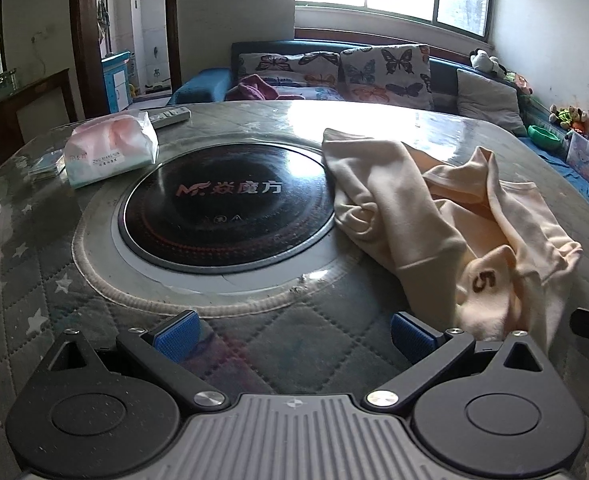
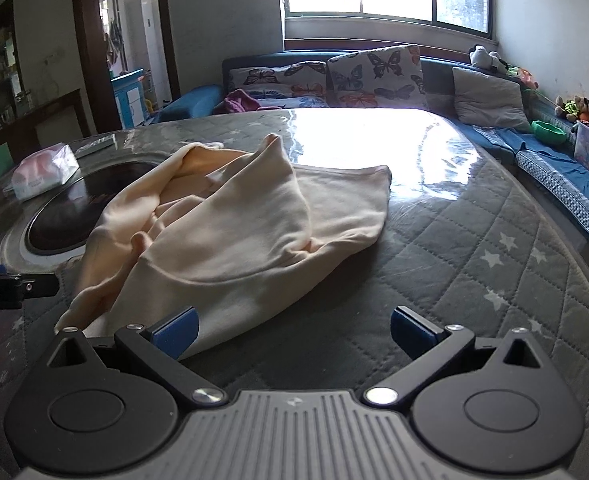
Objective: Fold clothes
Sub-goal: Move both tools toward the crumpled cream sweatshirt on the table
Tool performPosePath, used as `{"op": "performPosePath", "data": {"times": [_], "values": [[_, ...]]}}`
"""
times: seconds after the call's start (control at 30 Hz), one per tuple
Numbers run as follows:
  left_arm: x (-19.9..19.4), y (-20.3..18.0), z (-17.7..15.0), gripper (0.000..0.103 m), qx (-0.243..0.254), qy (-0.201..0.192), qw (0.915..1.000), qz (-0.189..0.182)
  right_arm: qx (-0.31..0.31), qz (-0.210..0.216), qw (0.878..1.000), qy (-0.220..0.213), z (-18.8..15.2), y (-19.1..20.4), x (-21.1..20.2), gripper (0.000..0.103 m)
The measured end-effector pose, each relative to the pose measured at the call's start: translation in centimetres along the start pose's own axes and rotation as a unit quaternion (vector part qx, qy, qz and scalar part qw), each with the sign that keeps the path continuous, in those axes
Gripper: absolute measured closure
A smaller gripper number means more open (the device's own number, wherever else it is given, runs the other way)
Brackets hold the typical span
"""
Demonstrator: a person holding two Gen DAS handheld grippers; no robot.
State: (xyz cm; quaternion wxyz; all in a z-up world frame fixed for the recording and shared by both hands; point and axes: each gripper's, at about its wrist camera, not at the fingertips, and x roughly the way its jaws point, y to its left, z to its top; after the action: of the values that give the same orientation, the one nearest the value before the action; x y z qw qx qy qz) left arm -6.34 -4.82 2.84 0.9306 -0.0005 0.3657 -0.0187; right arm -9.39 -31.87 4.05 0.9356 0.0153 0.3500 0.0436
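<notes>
A crumpled cream garment (image 1: 446, 216) with a dark "5" printed on it lies bunched on the quilted grey table cover (image 1: 294, 340), partly over the right rim of a black round cooktop (image 1: 226, 204). My left gripper (image 1: 294, 334) stands open near the table's front edge, left of the garment's lower corner, with nothing between its blue pads. In the right wrist view the same garment (image 2: 234, 232) spreads ahead. My right gripper (image 2: 294, 330) is open too, its left pad just over the garment's near hem. The left gripper's tip (image 2: 14, 284) shows at that view's left edge.
A tissue pack (image 1: 110, 152) and a remote (image 1: 170, 115) sit at the table's back left. A sofa with butterfly cushions (image 1: 386, 74) runs behind the table under a window, with toys and a green bowl (image 1: 544, 134) along the right. Bare quilted cover (image 2: 474, 260) lies right of the garment.
</notes>
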Motion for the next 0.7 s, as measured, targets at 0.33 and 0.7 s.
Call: {"op": "performPosePath", "data": {"times": [0.33, 0.7], "values": [[-1.0, -0.9, -0.4, 0.000, 0.008, 0.000, 0.9999, -0.008, -0.008, 0.010, 1.000, 0.006, -0.7, 1.0, -0.5, 0.000], [-1.4, -1.9, -0.6, 0.000, 0.020, 0.004, 0.9997, -0.015, -0.016, 0.013, 1.000, 0.010, -0.8, 1.7, -0.7, 0.000]]}}
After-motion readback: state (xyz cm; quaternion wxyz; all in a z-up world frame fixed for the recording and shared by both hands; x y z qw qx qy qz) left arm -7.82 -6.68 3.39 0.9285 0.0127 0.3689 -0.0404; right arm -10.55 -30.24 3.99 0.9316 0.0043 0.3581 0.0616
